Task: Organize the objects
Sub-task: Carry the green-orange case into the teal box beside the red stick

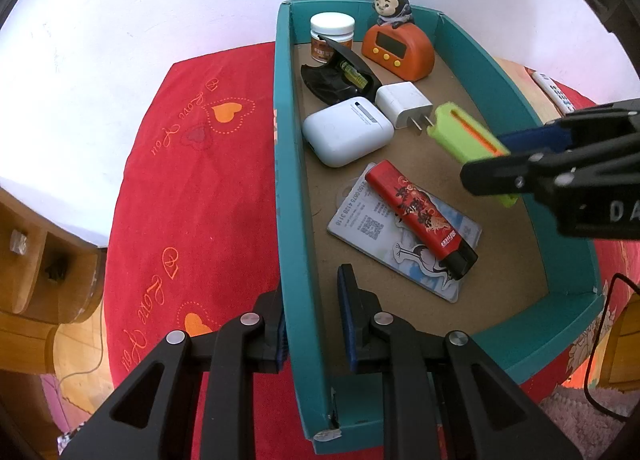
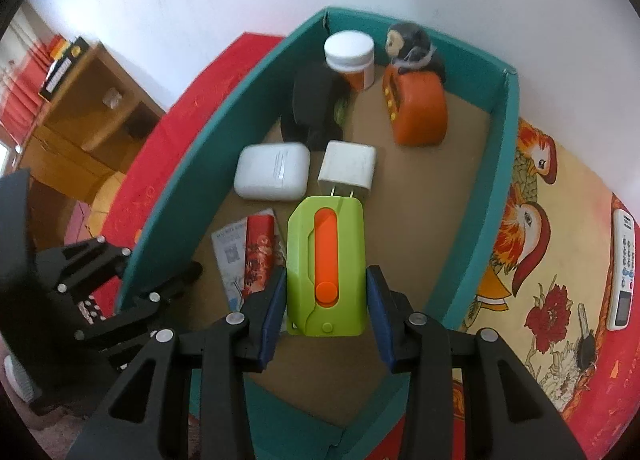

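Above the teal box (image 2: 502, 164), the right gripper (image 2: 326, 312) clamps a green cutter (image 2: 326, 256) by its long sides, jaws at a middling width. The cutter hangs over the cardboard floor, off the bottom, its long axis running along the fingers. Its free end points at the prongs of a white charger (image 2: 348, 170), near the far wall. An orange slider (image 2: 326, 256) runs lengthwise down its upper face.

The left gripper (image 1: 312, 320) pinches the box's left wall (image 1: 294, 260), one finger outside and one inside, jaws narrow.

Inside lie an earbud case (image 1: 346, 136), a red lighter (image 1: 420, 216) slanting across a card (image 1: 368, 220), a black case (image 1: 340, 78), a jar (image 1: 332, 34) and an orange clock (image 1: 398, 50).
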A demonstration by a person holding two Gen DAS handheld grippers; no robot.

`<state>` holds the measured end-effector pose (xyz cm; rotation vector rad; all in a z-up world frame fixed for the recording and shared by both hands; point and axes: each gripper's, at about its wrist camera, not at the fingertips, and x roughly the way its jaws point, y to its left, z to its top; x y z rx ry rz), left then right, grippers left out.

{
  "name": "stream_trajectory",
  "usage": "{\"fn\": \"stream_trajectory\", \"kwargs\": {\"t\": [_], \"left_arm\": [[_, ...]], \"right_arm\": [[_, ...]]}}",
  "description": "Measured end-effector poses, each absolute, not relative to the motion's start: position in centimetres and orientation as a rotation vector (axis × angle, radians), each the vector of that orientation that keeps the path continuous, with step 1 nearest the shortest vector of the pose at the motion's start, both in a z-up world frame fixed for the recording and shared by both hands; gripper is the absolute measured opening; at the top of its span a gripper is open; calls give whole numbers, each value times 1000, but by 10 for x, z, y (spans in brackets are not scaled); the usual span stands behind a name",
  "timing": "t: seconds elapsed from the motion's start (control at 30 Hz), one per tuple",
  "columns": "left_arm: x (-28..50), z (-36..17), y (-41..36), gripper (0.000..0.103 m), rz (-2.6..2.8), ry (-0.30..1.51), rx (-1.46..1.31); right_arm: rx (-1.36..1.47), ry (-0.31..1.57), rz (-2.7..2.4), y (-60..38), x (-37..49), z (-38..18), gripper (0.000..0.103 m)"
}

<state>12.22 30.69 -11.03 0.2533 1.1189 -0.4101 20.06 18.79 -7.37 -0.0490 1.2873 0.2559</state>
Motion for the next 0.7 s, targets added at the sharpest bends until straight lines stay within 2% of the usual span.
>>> {"fn": "stream_trajectory", "kwargs": {"t": [0.7], "left_arm": [[122, -111, 307, 20, -411, 1120, 252]], "right_arm": [[-186, 1334, 233, 211, 209, -103, 39]]}}
